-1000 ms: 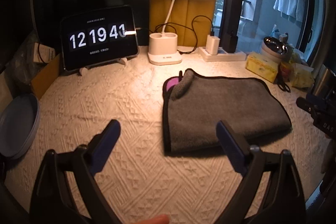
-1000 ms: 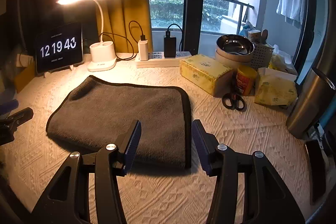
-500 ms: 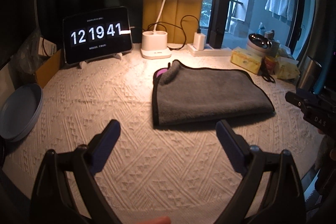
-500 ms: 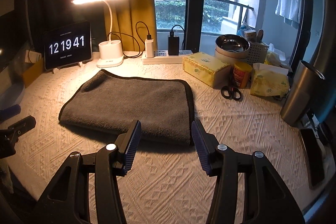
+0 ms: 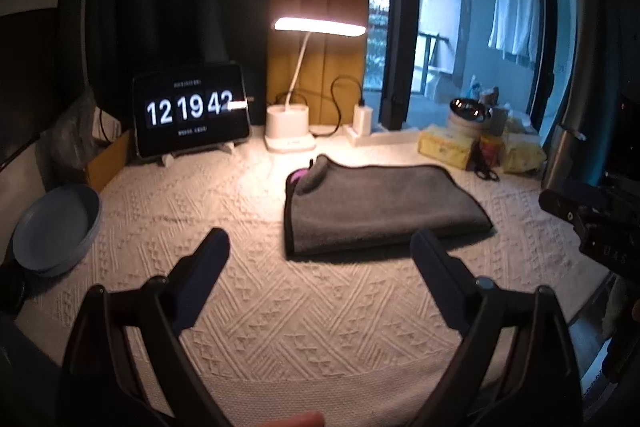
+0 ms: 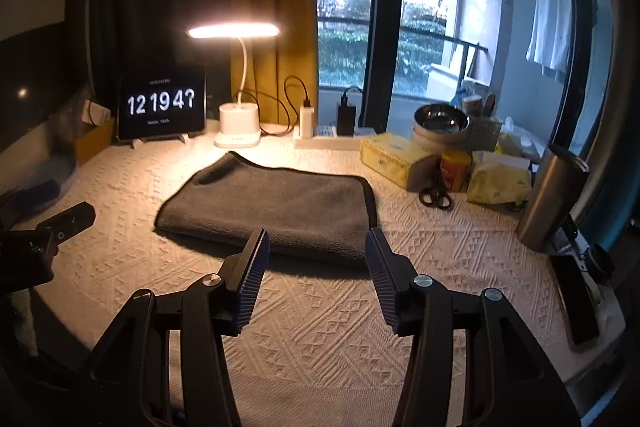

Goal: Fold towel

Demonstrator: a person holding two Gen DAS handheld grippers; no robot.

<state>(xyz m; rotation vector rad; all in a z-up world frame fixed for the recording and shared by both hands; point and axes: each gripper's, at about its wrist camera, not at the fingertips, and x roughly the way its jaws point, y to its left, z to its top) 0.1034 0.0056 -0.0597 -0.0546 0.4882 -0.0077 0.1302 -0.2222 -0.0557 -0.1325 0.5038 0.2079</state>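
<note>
A grey towel point(image 5: 380, 207) with a dark hem lies folded flat on the cream woven cloth point(image 5: 280, 307); a bit of its pink underside shows at the far left corner. It also shows in the right wrist view point(image 6: 276, 215). My left gripper point(image 5: 320, 251) is open and empty, held above the cloth, nearer than the towel's front left corner. My right gripper point(image 6: 316, 247) is open and empty, just in front of the towel's near edge.
At the back stand a clock tablet point(image 5: 192, 109), a lit desk lamp point(image 5: 288, 131) and a power strip point(image 6: 324, 143). A tissue box point(image 6: 396, 159), scissors point(image 6: 436, 193), a steel tumbler point(image 6: 552, 203) and a phone point(image 6: 576, 307) are at the right. Grey plates point(image 5: 56, 227) are at the left.
Both grippers have pulled back and up from the towel, which now looks smaller and farther away. Both stay open. The towel has not moved.
</note>
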